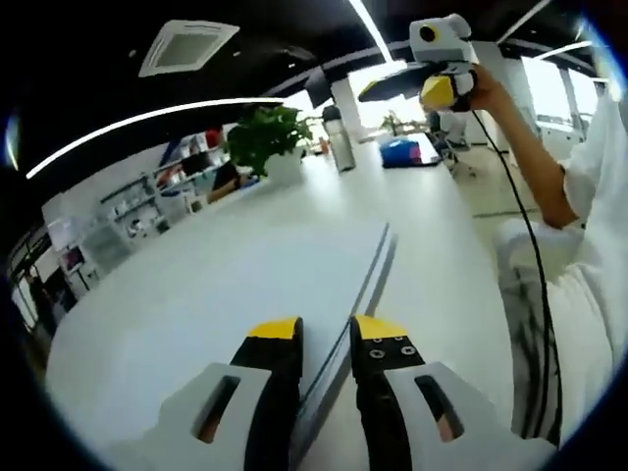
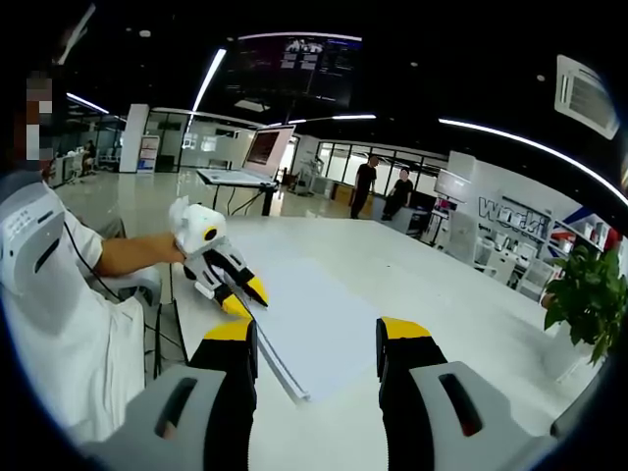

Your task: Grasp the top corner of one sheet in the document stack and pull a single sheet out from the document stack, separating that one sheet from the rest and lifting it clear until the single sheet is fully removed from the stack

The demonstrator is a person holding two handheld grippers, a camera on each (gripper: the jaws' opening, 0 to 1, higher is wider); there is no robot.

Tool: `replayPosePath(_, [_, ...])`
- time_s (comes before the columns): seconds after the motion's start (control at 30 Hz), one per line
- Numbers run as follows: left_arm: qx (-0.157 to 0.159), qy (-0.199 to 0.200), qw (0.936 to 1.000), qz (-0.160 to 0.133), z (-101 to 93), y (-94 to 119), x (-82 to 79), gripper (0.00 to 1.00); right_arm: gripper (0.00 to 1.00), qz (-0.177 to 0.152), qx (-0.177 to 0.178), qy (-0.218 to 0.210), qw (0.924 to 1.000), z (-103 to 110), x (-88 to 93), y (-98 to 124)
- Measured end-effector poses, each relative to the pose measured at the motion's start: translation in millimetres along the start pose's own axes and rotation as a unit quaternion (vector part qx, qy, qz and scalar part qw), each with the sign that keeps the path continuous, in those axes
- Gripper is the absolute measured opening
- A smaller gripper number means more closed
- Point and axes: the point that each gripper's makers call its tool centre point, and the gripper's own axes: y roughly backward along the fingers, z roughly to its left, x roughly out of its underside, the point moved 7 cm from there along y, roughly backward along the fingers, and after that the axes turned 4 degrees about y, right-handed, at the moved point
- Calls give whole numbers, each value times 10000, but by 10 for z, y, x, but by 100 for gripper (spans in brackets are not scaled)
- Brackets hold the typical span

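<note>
While the left gripper (image 2: pixel 238 291) pinches 1 sheet (image 2: pixel 319 329) at its corner, the right gripper (image 2: pixel 319 358) gapes idle; next, lift clear

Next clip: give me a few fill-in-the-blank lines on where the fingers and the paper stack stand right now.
1. The paper stack lies on a ____ table.
2. In the right gripper view, the left gripper meets the stack at its ____ edge.
3. The right gripper hangs above the stack with its fingers ____.
4. In the left gripper view, a potted ____ stands at the table's far end beside a bottle.

Missing words: white; left; open; plant
</note>
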Motion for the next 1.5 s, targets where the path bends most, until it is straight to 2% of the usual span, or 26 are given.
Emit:
replayPosePath(0.13, [156, 199, 9997, -30, -32, 2, 16, 12, 48, 3, -10, 8, 10000, 1, 1, -2])
replayPosePath(0.2, [260, 368, 9990, -31, -33, 13, 16, 5, 48, 3, -8, 5, 10000, -1, 1, -1])
replayPosePath(0.33, [269, 452, 9986, -33, -39, 15, 26, 4, 48, 5, -17, 9, 10000, 5, 3, -1])
replayPosePath(0.67, [160, 170, 9997, 15, -127, 88, -39, 3, 48, 9, -23, 15, 10000, 6, 4, 0])
replayPosePath(0.83, [96, -88, 9998, 179, -176, 120, -75, 3, 48, 9, -21, 11, 10000, 0, 3, 3])
replayPosePath(0.87, [102, -109, 9997, 184, -126, 107, -85, 3, 48, 12, -21, 14, 10000, 0, 2, 3])
replayPosePath(1.0, [126, -284, 9992, 232, -206, 126, -135, 3, 48, 14, -30, 27, 10000, -1, 0, 5])
replayPosePath(1.13, [97, -499, 9979, 393, -252, 108, -120, 3, 48, 28, -31, 26, 10000, -10, 6, 4])
replayPosePath(1.4, [151, -394, 9979, 494, -183, 69, -29, 4, 48, 16, -31, 15, 10000, -16, 3, 6])
replayPosePath(1.5, [113, -325, 9984, 454, -137, 66, -24, 9, 48, 22, -31, 23, 10000, -13, 2, 4])
